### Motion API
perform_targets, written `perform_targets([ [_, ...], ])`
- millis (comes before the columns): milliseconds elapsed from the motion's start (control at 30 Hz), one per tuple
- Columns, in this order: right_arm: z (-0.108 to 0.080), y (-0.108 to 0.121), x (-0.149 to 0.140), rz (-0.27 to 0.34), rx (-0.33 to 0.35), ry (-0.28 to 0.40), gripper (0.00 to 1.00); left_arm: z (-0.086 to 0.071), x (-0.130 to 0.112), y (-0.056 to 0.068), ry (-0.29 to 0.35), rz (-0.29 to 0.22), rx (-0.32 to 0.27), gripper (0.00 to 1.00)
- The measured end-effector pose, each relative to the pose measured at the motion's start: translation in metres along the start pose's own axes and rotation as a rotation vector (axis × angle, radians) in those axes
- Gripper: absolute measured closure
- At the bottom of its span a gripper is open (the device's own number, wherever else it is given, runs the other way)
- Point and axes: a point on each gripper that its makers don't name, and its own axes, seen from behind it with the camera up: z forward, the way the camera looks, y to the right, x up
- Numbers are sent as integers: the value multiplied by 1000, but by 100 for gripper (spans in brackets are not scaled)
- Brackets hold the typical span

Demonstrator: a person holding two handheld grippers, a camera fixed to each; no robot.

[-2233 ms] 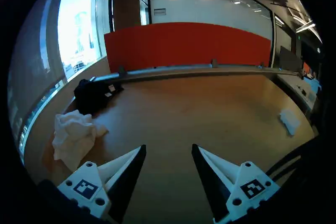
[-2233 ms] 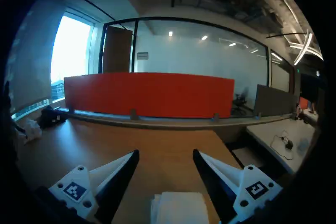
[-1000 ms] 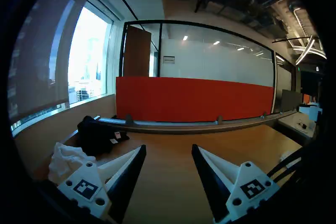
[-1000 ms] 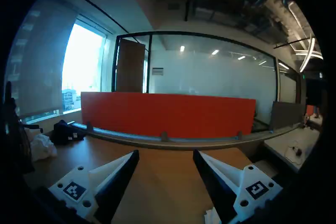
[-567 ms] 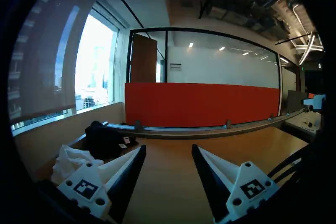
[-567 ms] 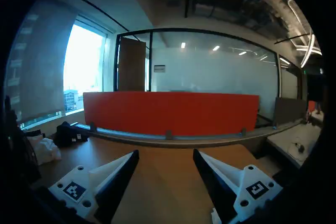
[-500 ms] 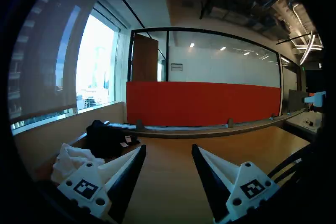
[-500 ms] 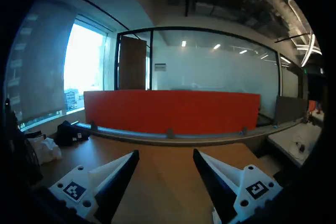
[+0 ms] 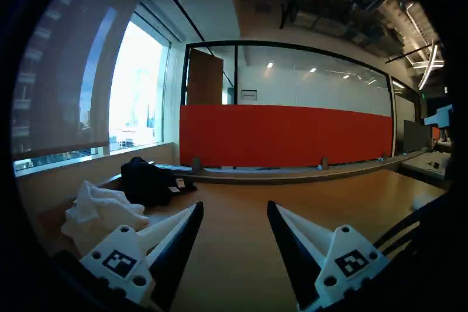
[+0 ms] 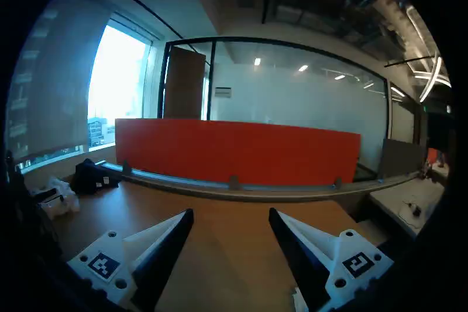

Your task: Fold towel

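Crumpled towel (image 9: 99,213) at surface's (image 9: 327,195) left edge, left of left gripper (image 9: 234,205), the nearer; right gripper (image 10: 231,212) farther. All fingers (image 9: 175,236) spread, empty.

The left gripper (image 9: 234,204) and right gripper (image 10: 230,211) have white wedge-shaped fingers (image 9: 161,229) with black inner faces, screw holes (image 9: 139,281) and square black-and-white markers (image 9: 120,262).

Wooden worktop (image 9: 240,224); red divider panel (image 9: 286,136) along its far edge; bright window (image 9: 137,98) at left; glass partition wall (image 9: 316,86) behind; brown door (image 9: 205,81); exposed ceiling (image 9: 327,2), strip lights (image 9: 430,60).
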Motion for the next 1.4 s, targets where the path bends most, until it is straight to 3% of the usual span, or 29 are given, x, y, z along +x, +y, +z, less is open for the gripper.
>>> perform_targets([
  [400, 4, 11, -31, 21, -15, 18, 0, 1, -38, 3, 29, 24, 2, 20],
  [1100, 7, 10, -36, 31, 2, 36, 0, 2, -52, 0, 29, 28, 12, 20],
  [1400, 6, 22, -36, 31, -8, 56, 0, 3, -52, 1, 28, 28, 7, 20],
])
